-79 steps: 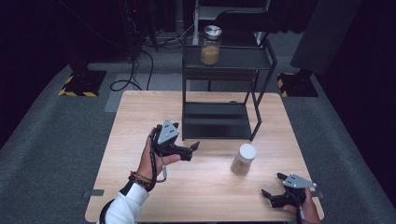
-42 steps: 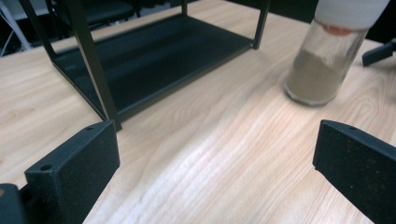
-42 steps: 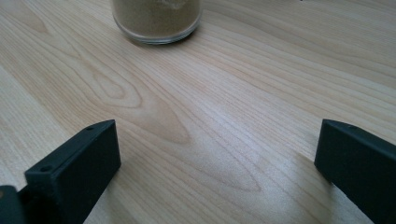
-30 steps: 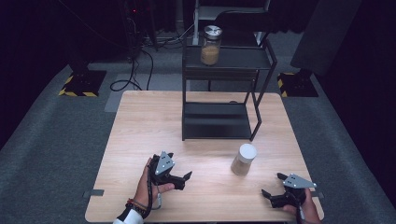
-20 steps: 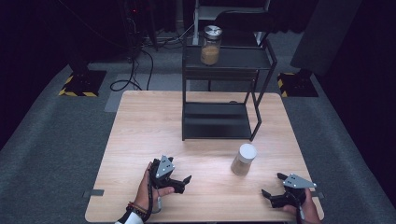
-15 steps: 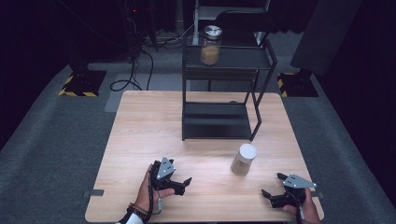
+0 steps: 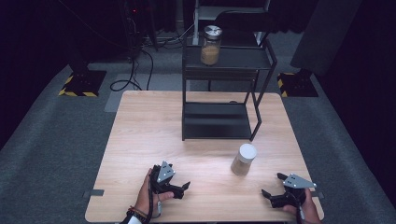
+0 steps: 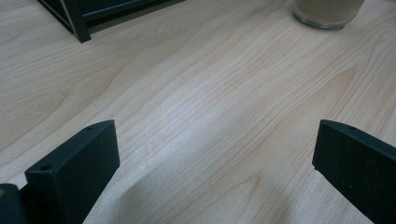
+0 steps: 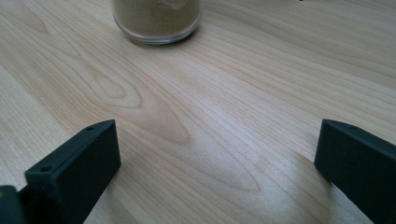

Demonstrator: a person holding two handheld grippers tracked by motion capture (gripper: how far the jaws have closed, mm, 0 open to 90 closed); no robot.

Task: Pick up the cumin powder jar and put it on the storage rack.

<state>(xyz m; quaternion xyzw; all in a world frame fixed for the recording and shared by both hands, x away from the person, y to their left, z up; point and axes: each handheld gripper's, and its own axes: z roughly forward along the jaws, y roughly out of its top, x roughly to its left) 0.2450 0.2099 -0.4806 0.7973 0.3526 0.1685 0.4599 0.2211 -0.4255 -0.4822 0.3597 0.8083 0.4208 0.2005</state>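
Resting low near the table's (image 7: 140, 140) near edge, left gripper (image 7: 183, 188) and right gripper (image 7: 272, 186) gape empty.

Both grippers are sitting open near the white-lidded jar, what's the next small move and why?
Probably ease the right gripper forward to the white-lidded jar: its jaws stand open and empty, it sits nearest, and the jar lies straight ahead in the right gripper view.

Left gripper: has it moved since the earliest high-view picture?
Yes. The left gripper has drawn back toward the person, away from the black shelf rack, and now sits near the table's front edge, jaws open.
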